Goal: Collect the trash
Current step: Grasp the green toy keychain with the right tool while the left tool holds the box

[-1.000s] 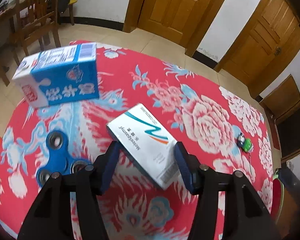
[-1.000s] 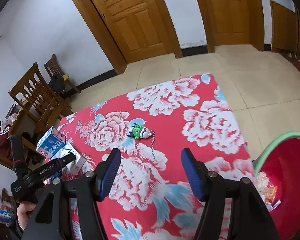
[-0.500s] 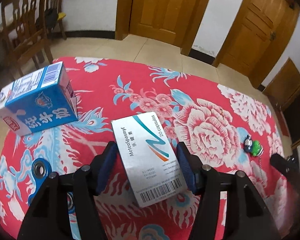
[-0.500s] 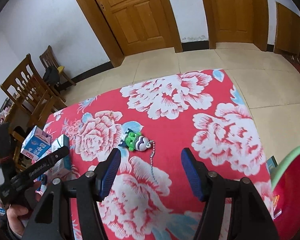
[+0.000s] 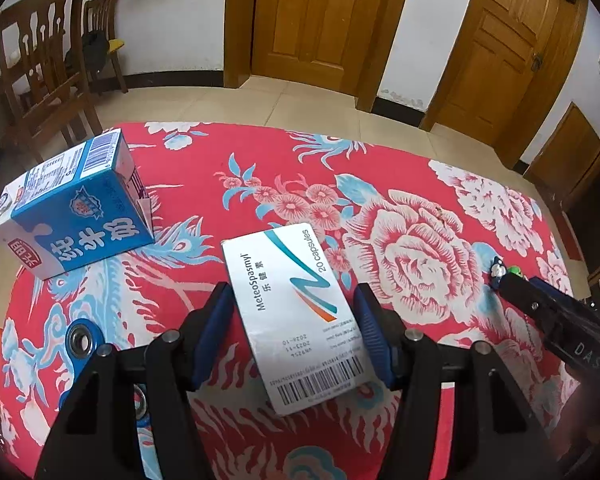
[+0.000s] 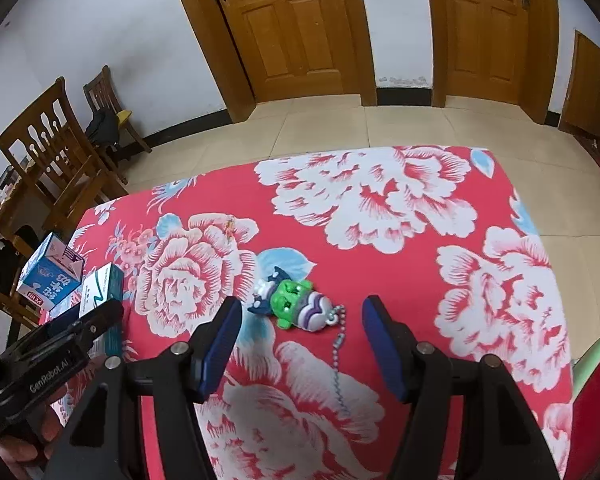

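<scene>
A white MeteoSpasmyl capsule box [image 5: 296, 316], barcode end nearest, sits between the left gripper [image 5: 294, 334] jaws, which grip its long sides. Right gripper [image 6: 298, 340] jaws gape wide, empty.

Surface before me: table under a red tablecloth [image 5: 400, 168] with white and blue flower print. Lying on it: blue milk carton [image 5: 70, 212] on its side at my left edge; blue fidget spinner [image 5: 80, 340] near it; green toy keychain [image 6: 294, 304] with bead chain, mid-cloth, well apart from both.
</scene>
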`<state>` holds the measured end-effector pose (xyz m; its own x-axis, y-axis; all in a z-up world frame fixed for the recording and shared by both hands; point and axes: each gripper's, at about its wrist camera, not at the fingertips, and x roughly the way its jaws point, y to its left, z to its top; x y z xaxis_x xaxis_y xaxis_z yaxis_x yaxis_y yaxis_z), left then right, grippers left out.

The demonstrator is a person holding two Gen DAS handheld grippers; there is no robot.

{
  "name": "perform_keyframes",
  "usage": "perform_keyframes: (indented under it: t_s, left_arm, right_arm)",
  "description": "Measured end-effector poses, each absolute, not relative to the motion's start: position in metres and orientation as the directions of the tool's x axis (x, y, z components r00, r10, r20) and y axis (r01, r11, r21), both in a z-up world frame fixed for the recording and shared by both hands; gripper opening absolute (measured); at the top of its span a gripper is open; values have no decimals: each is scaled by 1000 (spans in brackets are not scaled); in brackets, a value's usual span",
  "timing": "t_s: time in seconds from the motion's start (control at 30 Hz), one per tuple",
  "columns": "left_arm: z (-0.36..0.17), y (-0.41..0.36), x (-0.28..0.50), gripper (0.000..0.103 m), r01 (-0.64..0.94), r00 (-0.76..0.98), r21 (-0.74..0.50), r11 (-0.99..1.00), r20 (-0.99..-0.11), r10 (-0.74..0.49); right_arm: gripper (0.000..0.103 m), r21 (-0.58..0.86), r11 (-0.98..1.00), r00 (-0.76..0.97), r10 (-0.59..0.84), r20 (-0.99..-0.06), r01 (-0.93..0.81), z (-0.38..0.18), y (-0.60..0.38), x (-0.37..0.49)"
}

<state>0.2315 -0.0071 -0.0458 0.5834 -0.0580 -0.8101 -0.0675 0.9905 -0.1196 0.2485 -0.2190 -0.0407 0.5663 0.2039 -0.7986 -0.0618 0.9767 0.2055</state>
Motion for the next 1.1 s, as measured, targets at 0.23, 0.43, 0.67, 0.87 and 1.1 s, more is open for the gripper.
perform_keyframes:
  t_s: [0.23, 0.43, 0.67, 0.87, 1.1]
  left_arm:
    - [-48, -13, 231, 62, -34, 581, -70, 997, -813, -37]
    - [-45, -10, 228, 57, -17, 578, -109, 994, -812, -80]
    - [-30, -13, 213, 57, 5, 612, -134, 991, -784, -109]
    - [-9, -25, 193, 57, 52, 639, -144, 988, -755, -144]
    - [9, -42, 166, 57, 106, 644, -153, 983, -742, -185]
  right_arm:
    - [50, 112, 989, 583, 145, -800, -92, -43, -204, 250]
    - [36, 197, 973, 564, 230, -793, -119, -42, -210, 247]
    - [36, 213, 970, 585, 243, -774, -120, -29, -221, 227]
    - [36, 219, 969, 604, 245, -758, -117, -14, -232, 204]
    - [36, 215, 973, 598, 219, -771, -80, -1, -248, 172]
